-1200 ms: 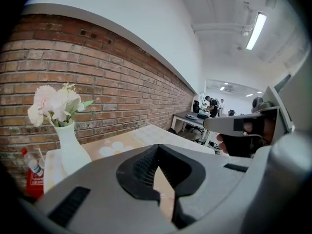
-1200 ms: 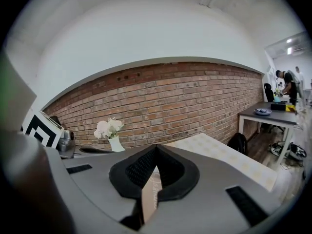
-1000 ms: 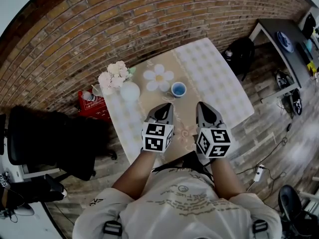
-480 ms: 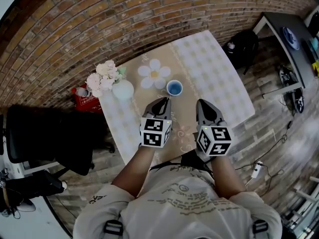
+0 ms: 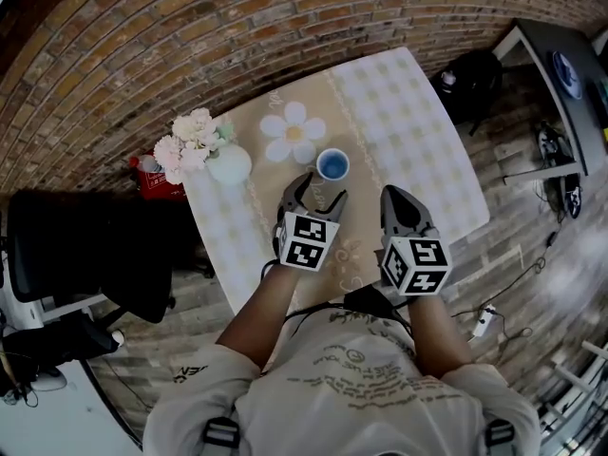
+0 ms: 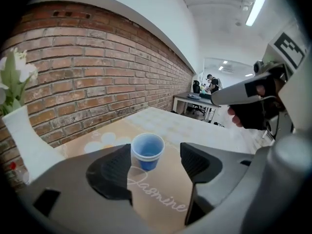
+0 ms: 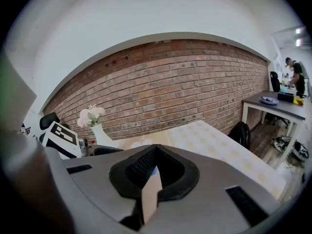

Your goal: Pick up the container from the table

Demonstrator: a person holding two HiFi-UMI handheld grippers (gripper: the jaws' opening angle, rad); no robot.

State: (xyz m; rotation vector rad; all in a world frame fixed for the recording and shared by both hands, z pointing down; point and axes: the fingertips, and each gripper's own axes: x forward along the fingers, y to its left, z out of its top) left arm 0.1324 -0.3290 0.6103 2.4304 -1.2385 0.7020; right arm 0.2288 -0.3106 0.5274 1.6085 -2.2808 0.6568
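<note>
A small blue cup [image 5: 332,164] stands upright on the tan runner of the table [image 5: 418,150], just below a printed daisy. My left gripper [image 5: 315,190] is right behind it, and its jaws are opening. In the left gripper view the cup [image 6: 147,151] stands ahead of the left gripper [image 6: 156,161], a little beyond the spread fingertips, with nothing between the pads. My right gripper [image 5: 394,198] hovers to the right of the cup, jaws together and empty. In its own view the right gripper [image 7: 155,152] hides almost all of the cup.
A white vase [image 5: 228,164] of pale flowers [image 5: 190,139] stands on the table left of the cup. A brick wall runs behind the table. Around it are a black chair [image 5: 85,255], a red crate [image 5: 152,174], a black backpack [image 5: 470,84] and a grey desk [image 5: 560,74].
The left gripper's jaws have spread apart; they were together in both earlier frames. Both grippers have moved forward and down towards the blue cup.
</note>
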